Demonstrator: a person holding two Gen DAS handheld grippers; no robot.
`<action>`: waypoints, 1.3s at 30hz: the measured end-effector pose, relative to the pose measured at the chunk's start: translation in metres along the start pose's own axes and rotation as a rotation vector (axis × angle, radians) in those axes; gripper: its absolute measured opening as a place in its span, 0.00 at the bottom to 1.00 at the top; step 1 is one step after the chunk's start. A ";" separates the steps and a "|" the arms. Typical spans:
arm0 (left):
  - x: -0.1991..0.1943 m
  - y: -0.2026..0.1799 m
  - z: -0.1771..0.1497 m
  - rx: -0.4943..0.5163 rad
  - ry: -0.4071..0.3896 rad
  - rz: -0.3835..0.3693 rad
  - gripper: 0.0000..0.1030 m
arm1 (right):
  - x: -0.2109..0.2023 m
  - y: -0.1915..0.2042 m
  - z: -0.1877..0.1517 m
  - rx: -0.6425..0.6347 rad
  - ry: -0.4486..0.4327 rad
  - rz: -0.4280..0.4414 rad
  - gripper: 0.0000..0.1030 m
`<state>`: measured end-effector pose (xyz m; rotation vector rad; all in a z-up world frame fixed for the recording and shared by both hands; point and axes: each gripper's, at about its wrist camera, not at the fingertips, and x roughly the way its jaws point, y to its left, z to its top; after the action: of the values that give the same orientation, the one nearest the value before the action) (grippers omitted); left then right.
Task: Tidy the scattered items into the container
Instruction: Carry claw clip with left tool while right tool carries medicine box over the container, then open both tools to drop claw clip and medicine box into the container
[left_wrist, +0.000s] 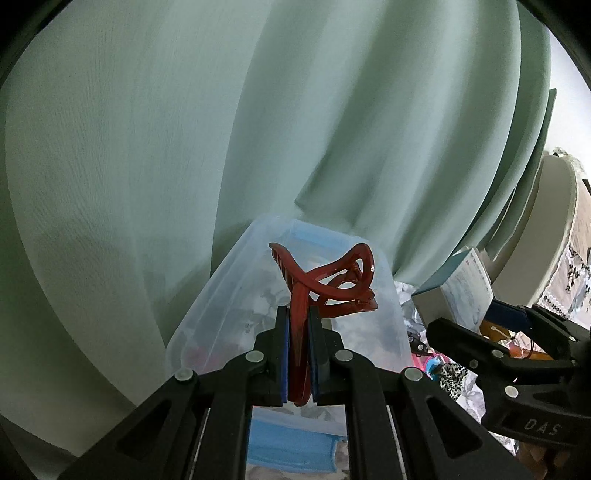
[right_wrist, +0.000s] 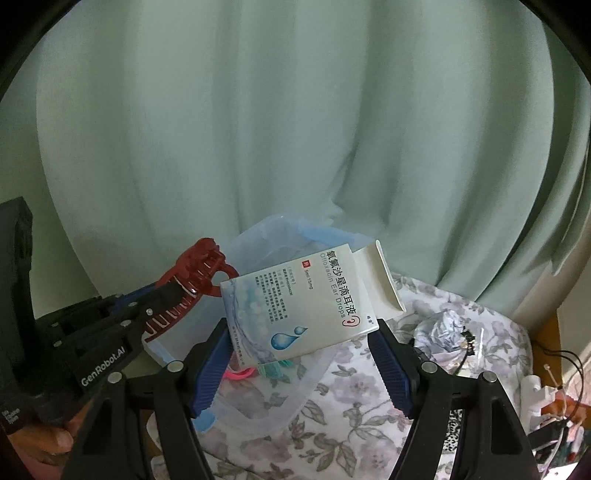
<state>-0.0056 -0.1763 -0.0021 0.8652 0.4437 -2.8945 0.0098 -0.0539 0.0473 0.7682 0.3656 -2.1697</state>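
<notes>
Left gripper pressed tight on a dark red hair claw clip — clip sticks up betw. blue pads, over the clear plastic container. Same clip seen from right wrist view, at left, just beside container. Right gripper spread wide, pinching an ear drops box by its two side edges — end flap open, box tilted, held in front of container rim. Floral cloth under everything on the desk. Crumpled paper and cables at right, well apart from box. Pale green curtain behind.
</notes>
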 end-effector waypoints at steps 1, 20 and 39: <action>0.001 0.001 -0.001 -0.001 0.002 0.000 0.08 | 0.003 0.000 0.000 -0.001 0.005 0.003 0.74; 0.041 0.017 -0.008 -0.026 0.095 0.009 0.08 | 0.051 0.006 -0.015 -0.041 0.110 0.042 0.74; 0.016 0.012 -0.008 -0.067 0.122 0.018 0.33 | 0.055 0.006 -0.014 -0.006 0.130 0.109 0.76</action>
<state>-0.0128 -0.1857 -0.0201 1.0329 0.5370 -2.8032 -0.0078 -0.0829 0.0014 0.9078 0.3867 -2.0217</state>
